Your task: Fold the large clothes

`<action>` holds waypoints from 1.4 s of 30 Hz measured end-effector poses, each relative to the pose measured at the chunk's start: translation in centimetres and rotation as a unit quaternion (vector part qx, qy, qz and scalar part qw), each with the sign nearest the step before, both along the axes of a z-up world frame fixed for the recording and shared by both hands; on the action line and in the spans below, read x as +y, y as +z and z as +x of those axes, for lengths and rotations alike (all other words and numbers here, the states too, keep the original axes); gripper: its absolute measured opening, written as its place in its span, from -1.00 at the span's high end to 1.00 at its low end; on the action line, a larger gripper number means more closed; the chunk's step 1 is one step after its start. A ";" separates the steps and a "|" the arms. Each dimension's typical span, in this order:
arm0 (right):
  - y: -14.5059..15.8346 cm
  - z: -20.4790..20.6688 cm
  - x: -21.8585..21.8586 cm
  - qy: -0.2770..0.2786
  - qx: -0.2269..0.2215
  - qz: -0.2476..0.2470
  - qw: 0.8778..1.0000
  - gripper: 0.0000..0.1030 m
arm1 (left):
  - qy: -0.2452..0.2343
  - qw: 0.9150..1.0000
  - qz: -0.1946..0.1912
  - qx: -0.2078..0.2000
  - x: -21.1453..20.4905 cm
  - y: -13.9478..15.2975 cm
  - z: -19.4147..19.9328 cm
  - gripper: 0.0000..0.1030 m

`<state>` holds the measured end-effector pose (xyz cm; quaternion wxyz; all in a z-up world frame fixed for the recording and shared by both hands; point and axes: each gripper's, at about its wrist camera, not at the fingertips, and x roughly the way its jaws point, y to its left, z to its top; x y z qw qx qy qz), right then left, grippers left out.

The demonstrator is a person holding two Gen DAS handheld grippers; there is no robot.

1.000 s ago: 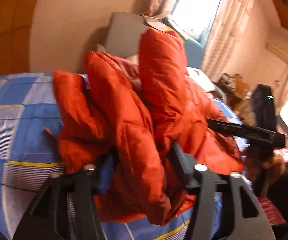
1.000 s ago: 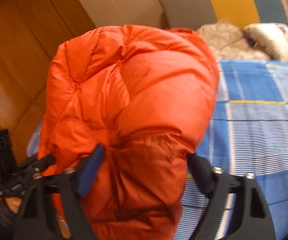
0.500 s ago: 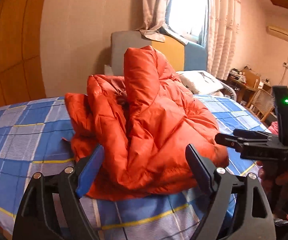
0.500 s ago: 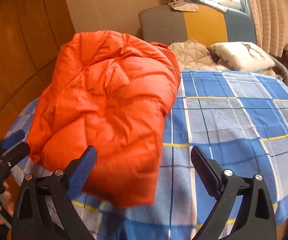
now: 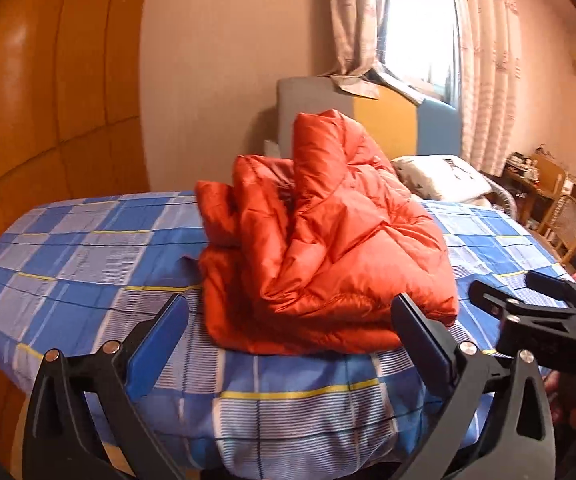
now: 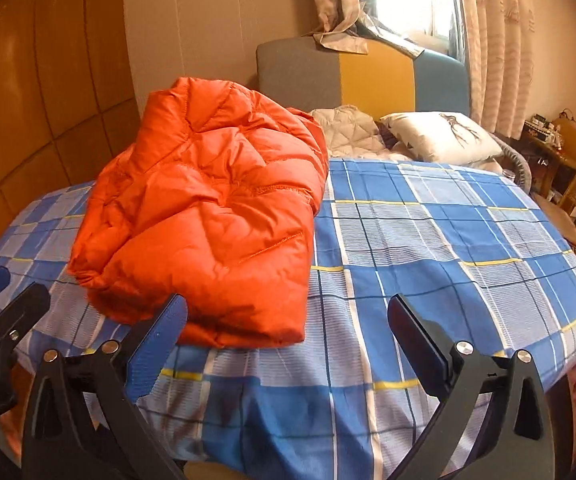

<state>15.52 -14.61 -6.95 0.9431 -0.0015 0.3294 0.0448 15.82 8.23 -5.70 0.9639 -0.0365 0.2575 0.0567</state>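
Both grippers have let go and backed away from the orange puffer jacket [image 5: 324, 248], which a second ago was bunched up between their jaws. Now it sits folded in a puffy heap on the bed [image 6: 428, 240], on the blue plaid sheet, toward the side nearest the wooden wall panelling [image 6: 40, 120].

Left gripper [image 5: 288, 344] hangs just short of the jacket's near edge, jaws spread wide, nothing between them, blue pads [image 5: 156, 344] showing. Right gripper [image 6: 284, 340] is off the jacket's near corner, jaws spread just as wide, with only sheet between them. Each one shows at the edge of the other's view.

Jacket's top layer lies fairly flat from the right wrist view; from the left wrist view one ridge stands up at its far side, with loose folds beside it.

Beyond the jacket, at the head of the bed, a white pillow [image 6: 440, 136] lies against a headboard [image 6: 360, 76] in grey, yellow and blue panels.
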 end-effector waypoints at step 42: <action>1.9 -5.0 1.7 0.001 -0.052 -0.028 0.998 -0.94 | 0.060 0.998 0.019 -0.008 0.1 0.3 -3.6 -0.96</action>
